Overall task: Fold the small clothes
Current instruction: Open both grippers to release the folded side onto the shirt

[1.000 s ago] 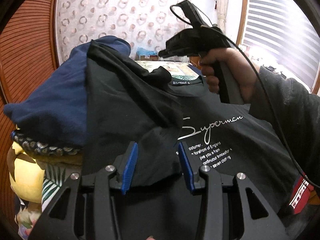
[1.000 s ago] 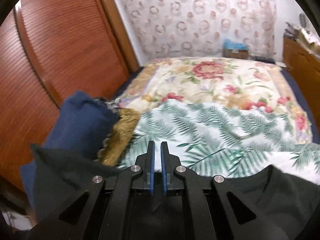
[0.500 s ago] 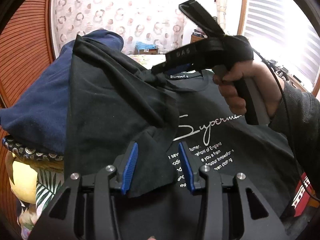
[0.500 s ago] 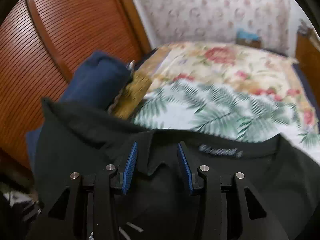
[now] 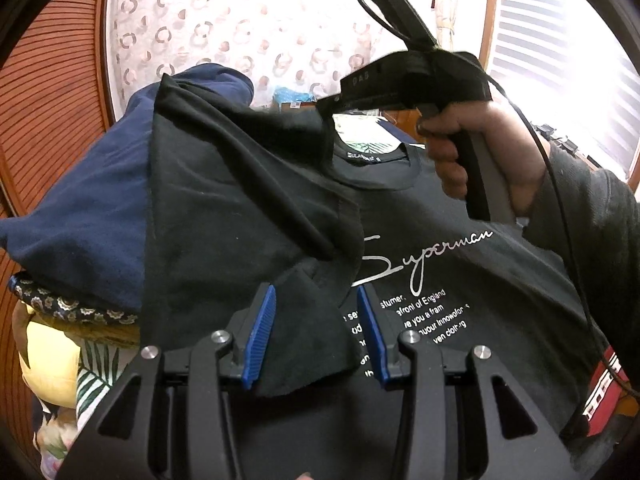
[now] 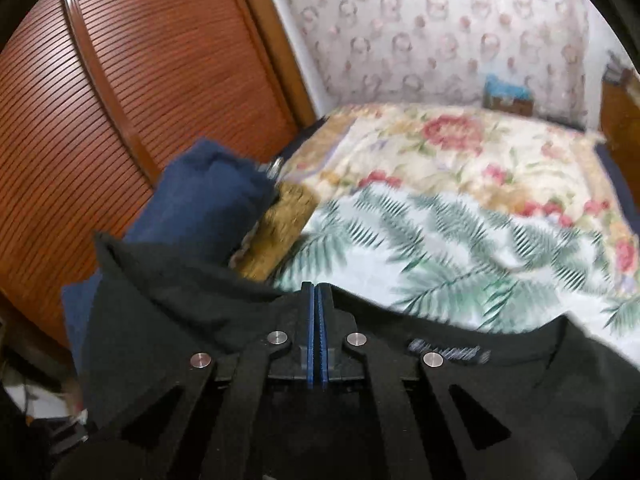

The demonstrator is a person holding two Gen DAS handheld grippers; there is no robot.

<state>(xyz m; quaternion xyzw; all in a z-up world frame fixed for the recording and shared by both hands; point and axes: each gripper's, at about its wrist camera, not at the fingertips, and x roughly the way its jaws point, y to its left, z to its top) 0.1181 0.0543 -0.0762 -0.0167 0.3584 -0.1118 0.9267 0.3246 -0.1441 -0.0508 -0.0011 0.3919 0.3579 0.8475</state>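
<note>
- Right tongs point(image 6: 318, 334) had just been closing and stood pressed together at the lower middle of the right wrist view, pinching the black T-shirt point(image 5: 460, 280) at its collar edge, left of the neck label point(image 6: 448, 354).
- From the left wrist view the same right tongs point(image 5: 326, 106) reached in from the upper right, gripped by a hand point(image 5: 480, 156) in a dark sleeve point(image 5: 592, 248), and lifted a fold of the shirt's shoulder above the neckline.
- Left tongs point(image 5: 316, 332) stood partly open at the bottom middle of that view; a dark flap of the shirt lay between the blue pads point(image 5: 260, 336), though whether the pads touched it could not be made out.
- Black T-shirt lay spread front-up across the middle and right of the left wrist view, its white script print point(image 5: 420, 260) showing, its left part pulled up into a diagonal ridge.
- Navy garment point(image 5: 80, 208) sat bunched at the left of the frame, just beside and partly under the shirt, on top of a dark patterned cloth point(image 5: 72, 308).
- Bed point(image 6: 460, 208) with a leaf-and-flower cover filled the right half of the right wrist view, slightly blurred; a slatted wooden door point(image 6: 140, 92) took the upper left.
</note>
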